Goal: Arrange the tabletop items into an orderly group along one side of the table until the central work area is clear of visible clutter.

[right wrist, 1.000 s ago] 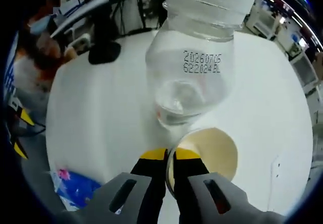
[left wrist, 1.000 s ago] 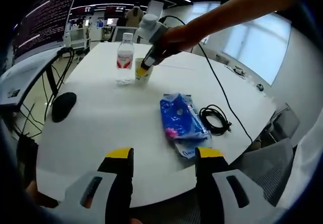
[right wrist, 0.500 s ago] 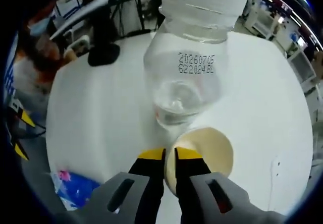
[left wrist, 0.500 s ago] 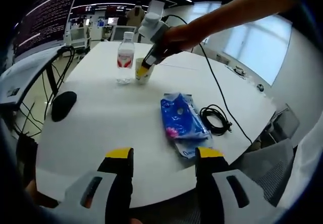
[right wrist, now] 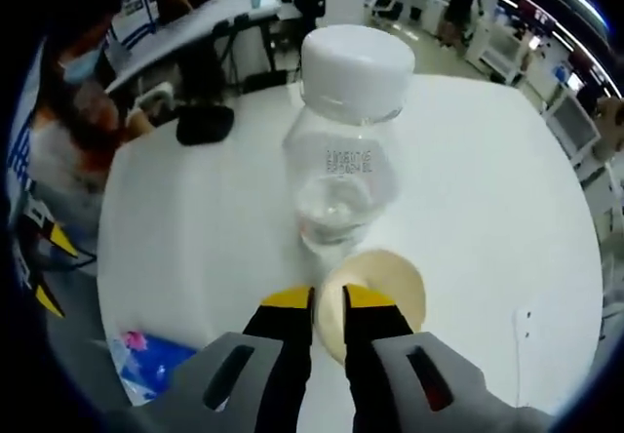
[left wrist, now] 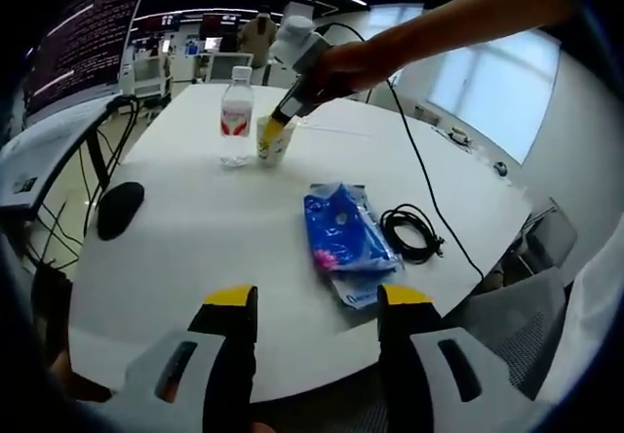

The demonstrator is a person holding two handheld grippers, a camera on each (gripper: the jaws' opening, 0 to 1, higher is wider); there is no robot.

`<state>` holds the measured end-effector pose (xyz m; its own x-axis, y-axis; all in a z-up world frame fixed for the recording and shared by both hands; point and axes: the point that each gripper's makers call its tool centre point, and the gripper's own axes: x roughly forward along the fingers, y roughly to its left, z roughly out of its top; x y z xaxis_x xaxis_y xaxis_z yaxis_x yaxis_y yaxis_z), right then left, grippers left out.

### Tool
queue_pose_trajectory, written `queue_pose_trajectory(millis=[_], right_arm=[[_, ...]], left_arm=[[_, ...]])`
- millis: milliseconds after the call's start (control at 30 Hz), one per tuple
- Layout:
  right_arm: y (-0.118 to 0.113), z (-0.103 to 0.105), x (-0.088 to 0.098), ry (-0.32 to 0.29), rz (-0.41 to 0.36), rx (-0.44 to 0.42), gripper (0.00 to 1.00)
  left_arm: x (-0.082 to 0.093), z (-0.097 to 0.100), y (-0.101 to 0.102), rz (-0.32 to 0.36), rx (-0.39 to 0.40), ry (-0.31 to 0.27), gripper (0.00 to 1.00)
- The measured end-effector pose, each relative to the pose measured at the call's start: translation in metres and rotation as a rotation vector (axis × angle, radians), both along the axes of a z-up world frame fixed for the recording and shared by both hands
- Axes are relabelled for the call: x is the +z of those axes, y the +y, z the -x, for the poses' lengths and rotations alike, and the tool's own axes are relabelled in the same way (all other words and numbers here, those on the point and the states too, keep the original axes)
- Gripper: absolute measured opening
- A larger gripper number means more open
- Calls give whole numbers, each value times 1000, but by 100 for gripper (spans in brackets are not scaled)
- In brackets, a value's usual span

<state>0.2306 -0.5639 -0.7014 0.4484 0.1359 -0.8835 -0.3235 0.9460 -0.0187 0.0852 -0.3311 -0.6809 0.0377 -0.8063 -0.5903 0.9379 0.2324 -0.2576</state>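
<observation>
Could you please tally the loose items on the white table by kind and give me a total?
Water bottle: 1
Paper cup, rim pinched in the right claw: 1
Blue plastic packet: 1
Coiled black cable: 1
Black mouse: 1
Total: 5

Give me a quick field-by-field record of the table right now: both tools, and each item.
right tool: shut on paper cup rim
left tool: open, holding nothing, near table edge
water bottle: upright, capped, beside the cup
blue packet: lying flat mid-table
black cable: coiled beside the packet
black mouse: near table's edge
</observation>
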Motion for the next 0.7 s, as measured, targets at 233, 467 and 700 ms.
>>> queue_pose_trajectory(millis=[233,467,700], right_arm=[[2,7,11,-27,-12,-11,10],[3,14,30,-89,-61,-69,12],[-2,31,42,-130,-74,-102,14]], left_arm=[[4,5,1,5,-4,-7,49],[6,11,1,5,-12,-19,49],[7,16,3,5,-17,-26,49]])
